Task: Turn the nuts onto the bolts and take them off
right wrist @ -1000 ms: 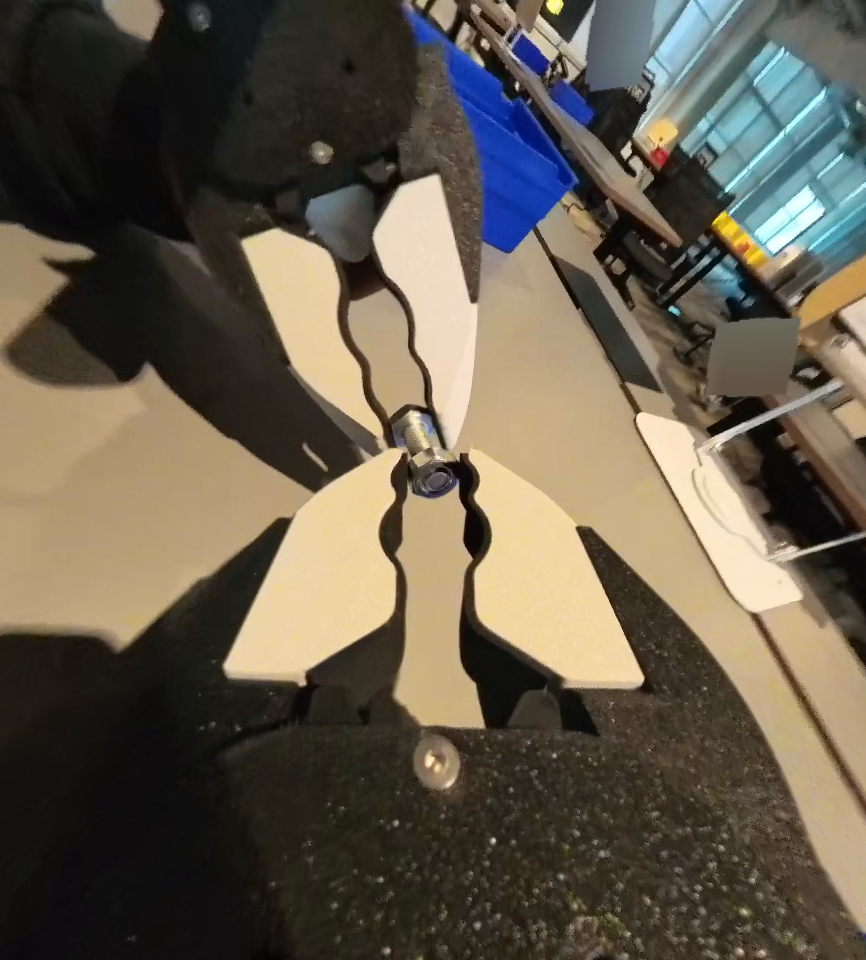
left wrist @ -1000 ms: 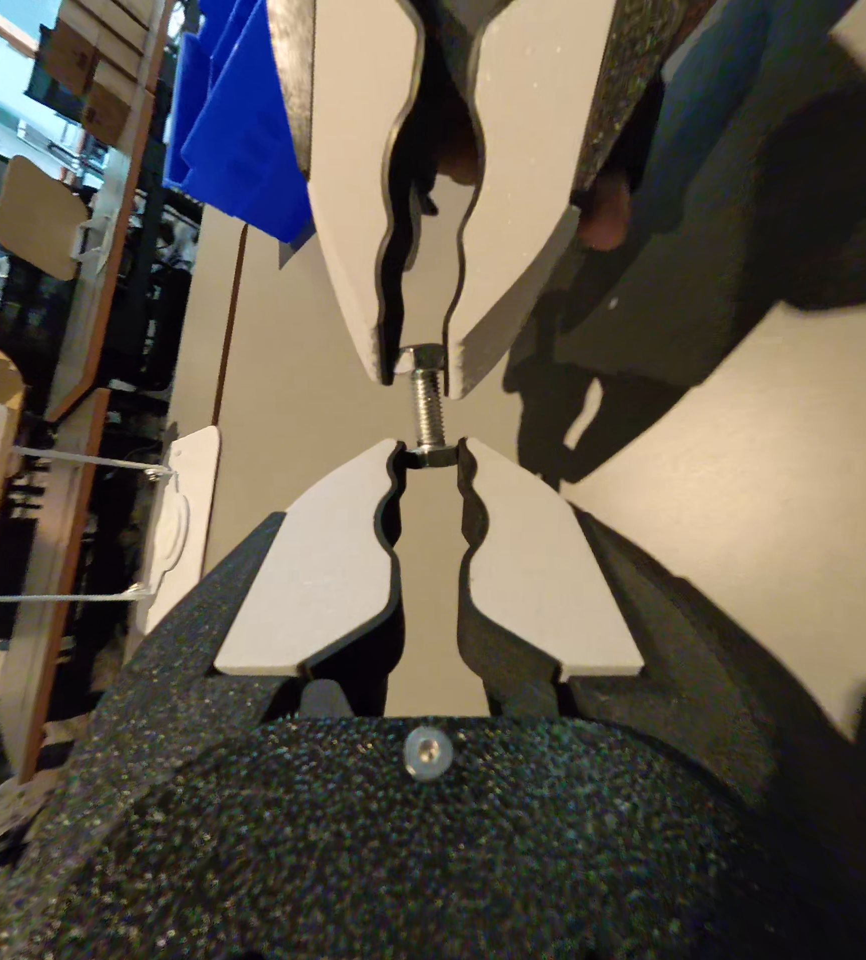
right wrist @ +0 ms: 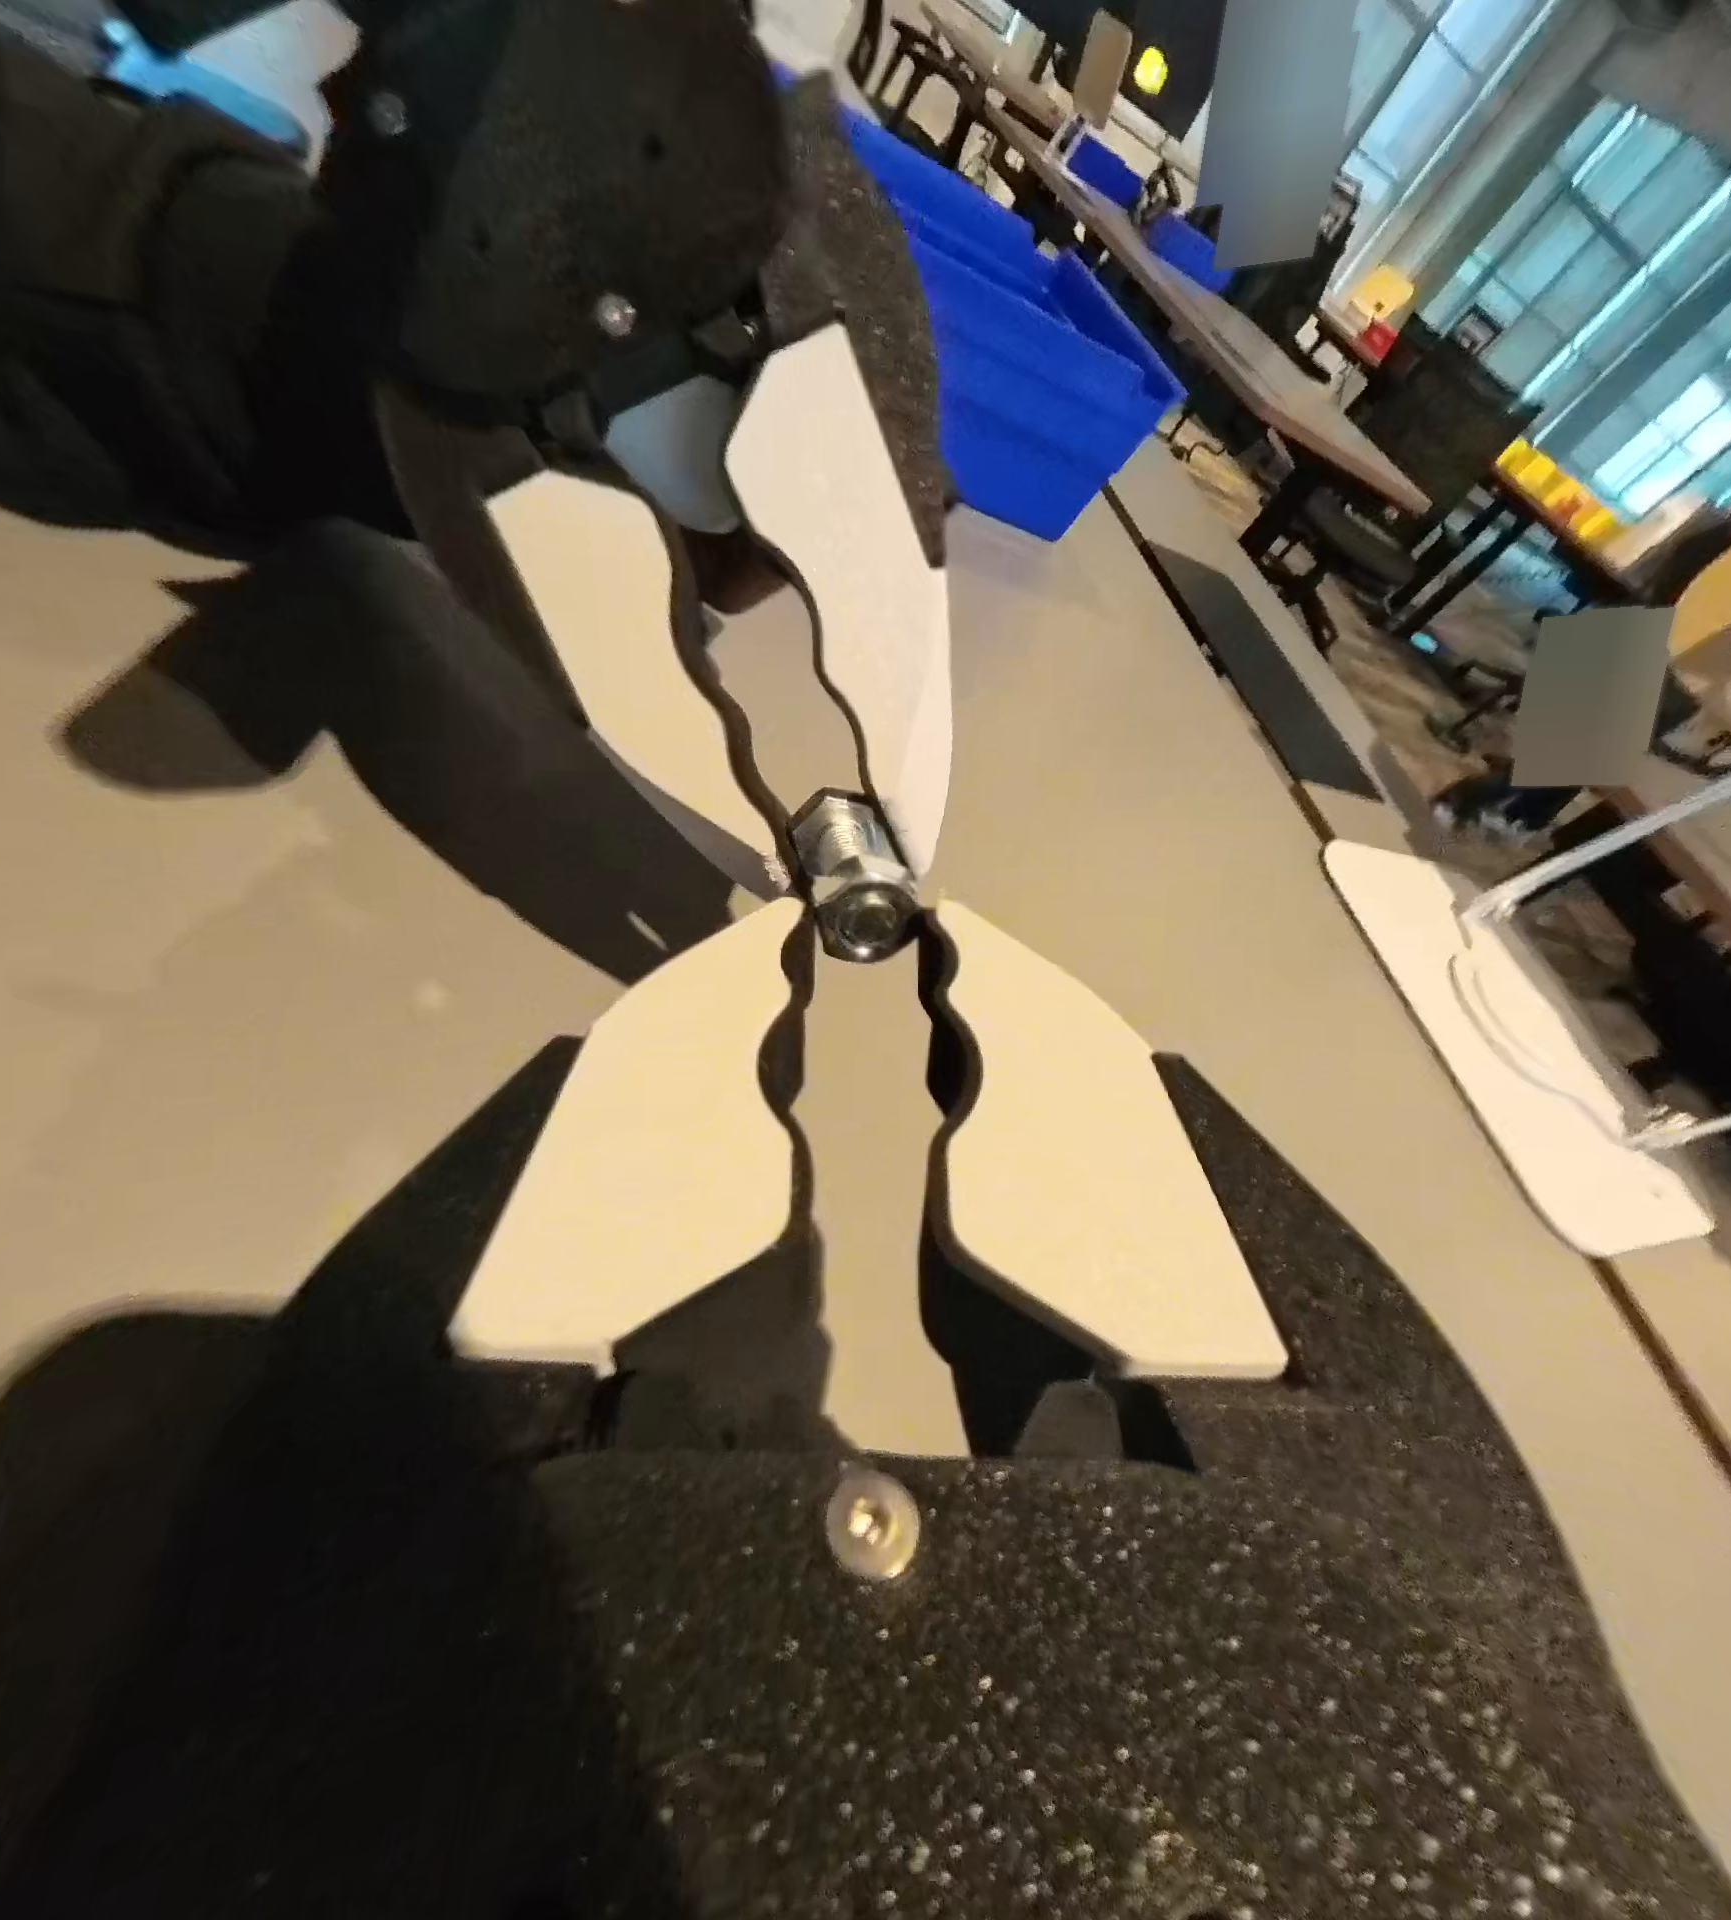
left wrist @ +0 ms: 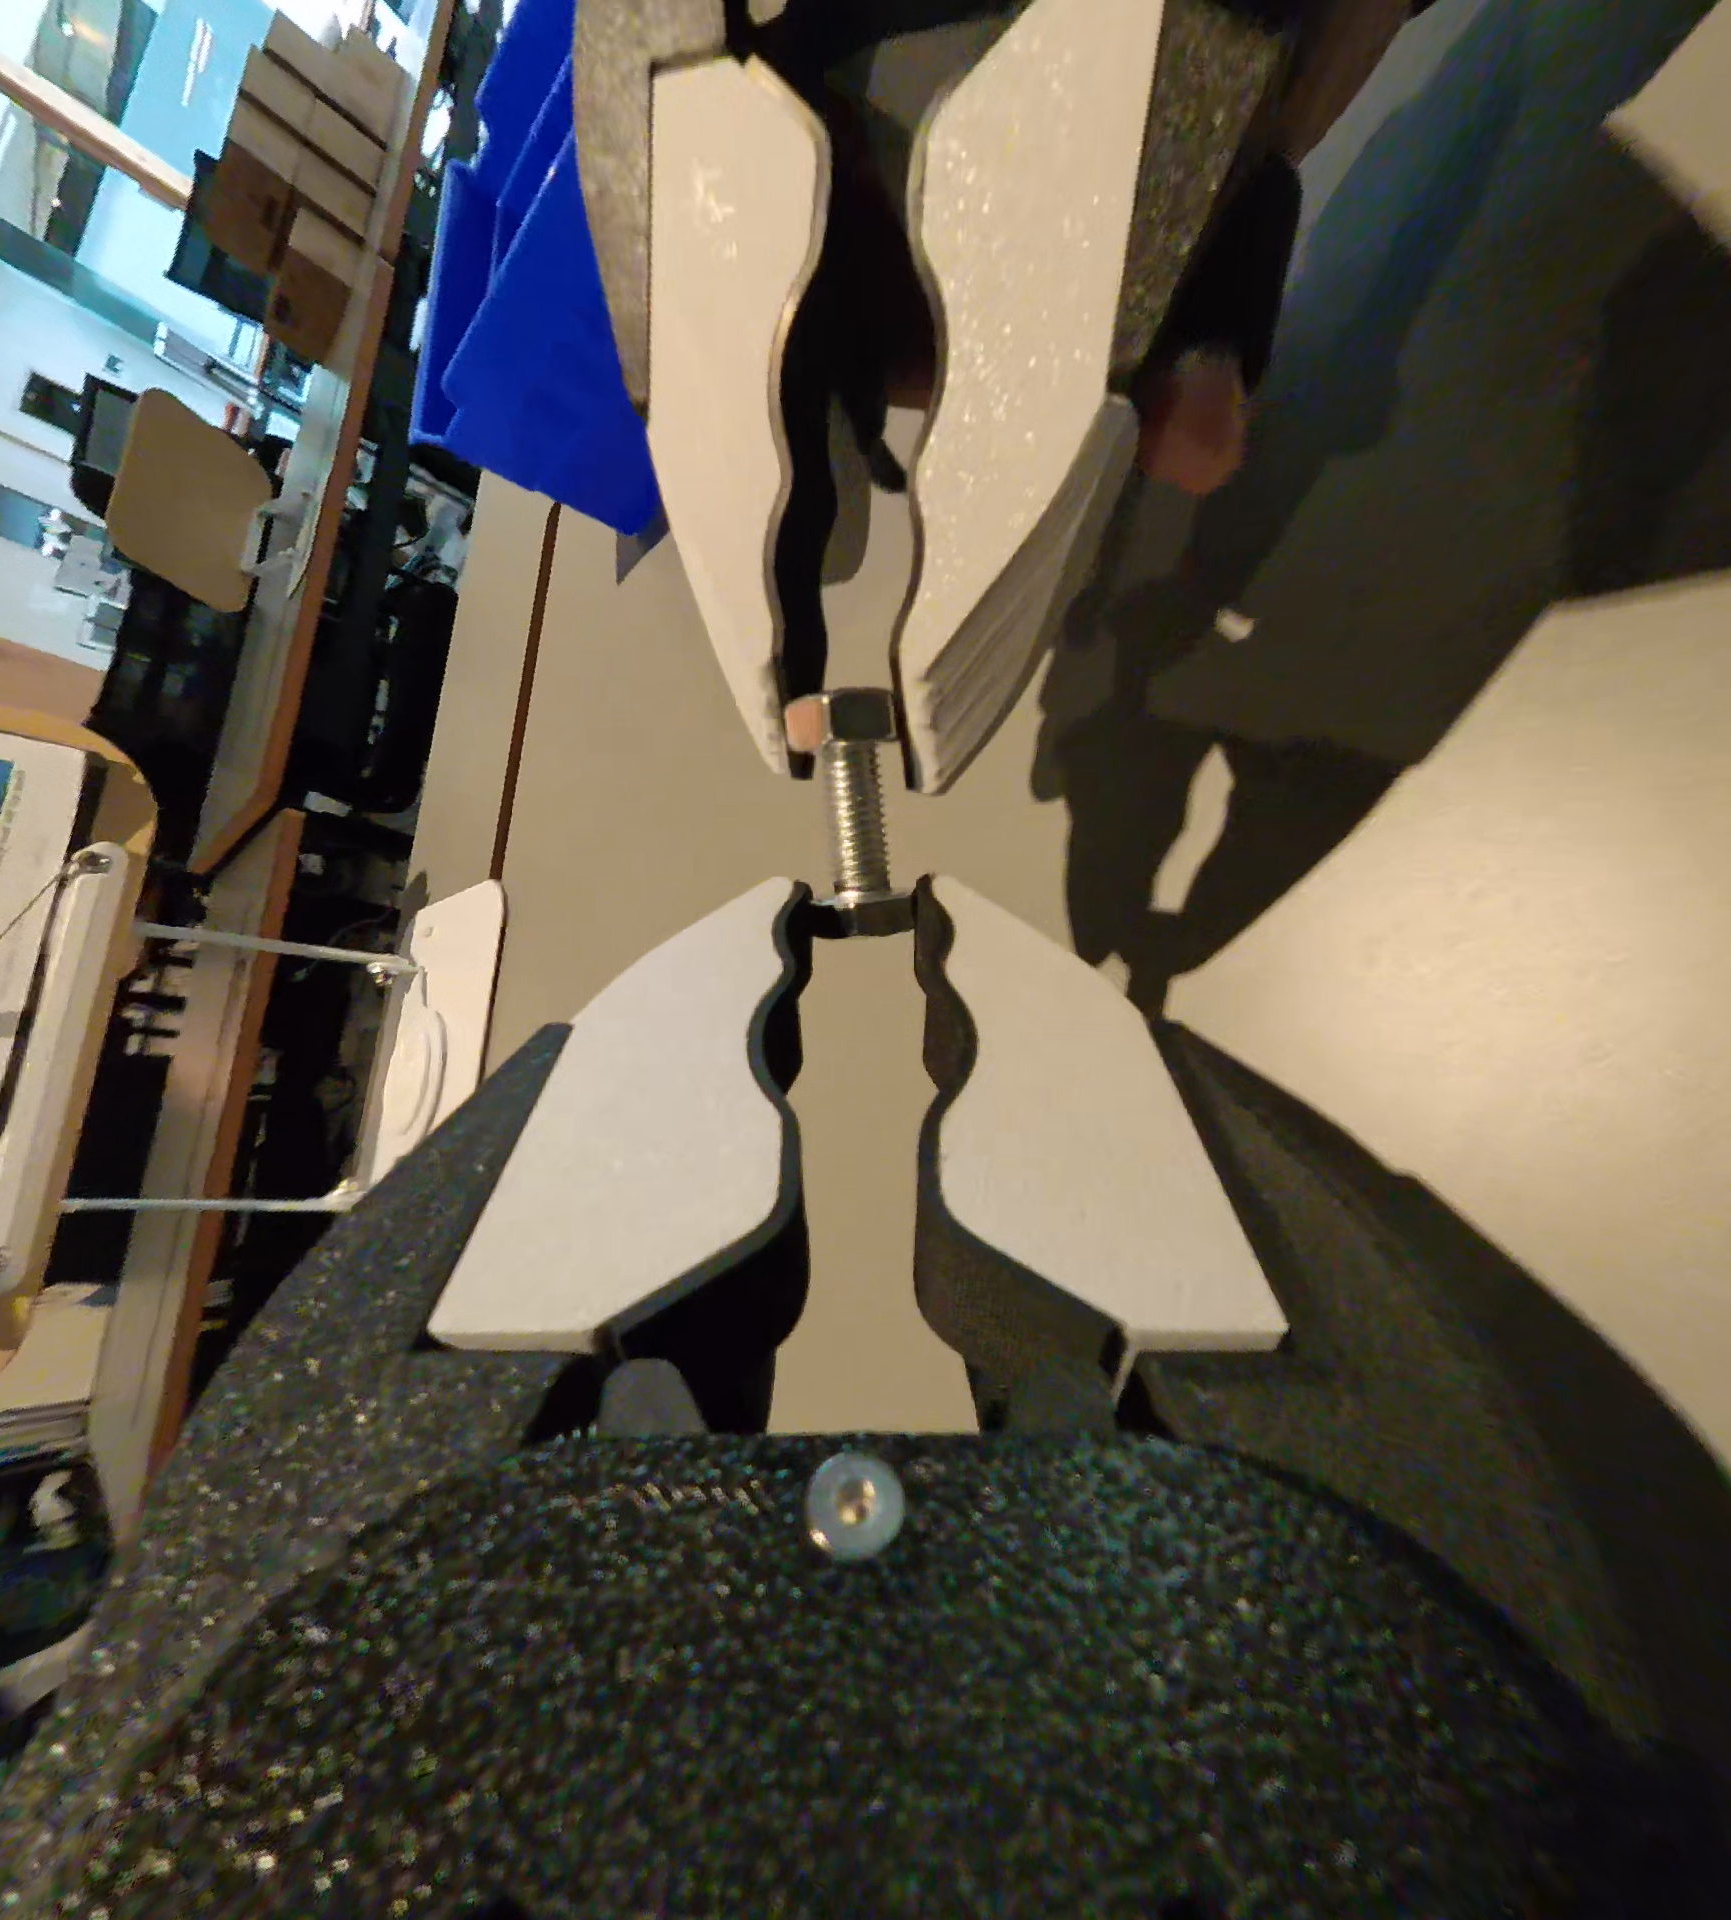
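The left gripper [left wrist: 861, 912] has its jaws clamped on the bolt [left wrist: 861, 821] head to steady it, while the right gripper [right wrist: 866, 920] pinches the nut [left wrist: 845, 717] at the tip, probably for turning.

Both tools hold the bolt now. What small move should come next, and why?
Probably rotate the right tool around the bolt, with the left tool steady: the right one grips the nut near the thread's end, and bare thread shows between the tools.
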Available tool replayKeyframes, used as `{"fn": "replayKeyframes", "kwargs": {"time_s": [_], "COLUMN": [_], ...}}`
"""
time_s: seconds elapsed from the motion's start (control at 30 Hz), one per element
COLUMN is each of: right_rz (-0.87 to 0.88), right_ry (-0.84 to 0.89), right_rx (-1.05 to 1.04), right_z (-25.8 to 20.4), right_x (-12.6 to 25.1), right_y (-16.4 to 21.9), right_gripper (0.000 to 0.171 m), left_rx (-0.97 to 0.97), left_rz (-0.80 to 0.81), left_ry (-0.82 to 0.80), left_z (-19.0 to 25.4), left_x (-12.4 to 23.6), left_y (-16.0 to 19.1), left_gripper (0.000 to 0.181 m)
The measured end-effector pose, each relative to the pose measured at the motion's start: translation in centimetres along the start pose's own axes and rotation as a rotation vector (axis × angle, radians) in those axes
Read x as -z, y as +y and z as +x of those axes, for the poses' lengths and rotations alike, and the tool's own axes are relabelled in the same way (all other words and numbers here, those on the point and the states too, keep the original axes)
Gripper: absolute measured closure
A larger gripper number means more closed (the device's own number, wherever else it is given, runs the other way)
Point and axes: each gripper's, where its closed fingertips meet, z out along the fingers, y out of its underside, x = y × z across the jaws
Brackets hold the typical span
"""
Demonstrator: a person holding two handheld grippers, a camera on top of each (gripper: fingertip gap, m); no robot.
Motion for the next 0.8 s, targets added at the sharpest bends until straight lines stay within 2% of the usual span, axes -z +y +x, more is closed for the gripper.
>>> {"fn": "replayKeyframes", "kwargs": {"time_s": [0.13,0.27,0.3,0.33,0.4,0.6,0.67,0.77,0.8], "right_rz": [0.003,0.147,0.179,0.196,0.192,0.074,0.050,0.006,-0.004], "right_ry": [-0.040,-0.186,-0.209,-0.201,-0.159,-0.002,0.002,0.000,0.006], "right_rx": [-0.310,-0.685,-0.727,-0.734,-0.646,-0.175,-0.085,-0.007,-0.003], "right_z": [0.4,0.7,0.9,1.3,1.9,1.5,0.8,0.0,-0.1], "right_x": [-0.8,-0.6,-0.4,-0.2,0.3,0.7,0.5,0.0,-0.1], "right_y": [0.3,-0.6,-0.8,-0.8,-0.8,-0.6,-0.7,-0.3,-0.2], "right_gripper": [0.153,0.152,0.149,0.140,0.132,0.132,0.135,0.151,0.152], "left_rx": [-0.100,-0.139,-0.119,-0.091,-0.039,0.030,0.031,0.032,0.025], "left_rz": [-0.097,-0.122,-0.111,-0.099,-0.075,-0.028,-0.014,0.005,-0.005], "left_ry": [-0.109,-0.182,-0.176,-0.166,-0.139,-0.040,-0.012,0.026,0.022], "left_z": [-1.0,-1.8,-1.8,-1.8,-1.7,-0.7,-0.2,0.4,0.4], "left_x": [0.0,0.2,0.2,0.2,0.1,-0.1,-0.2,-0.3,-0.4], "left_y": [0.9,0.6,0.5,0.4,0.5,0.3,0.1,-0.2,-0.1], "left_gripper": [0.163,0.162,0.162,0.162,0.162,0.162,0.162,0.162,0.162]}}
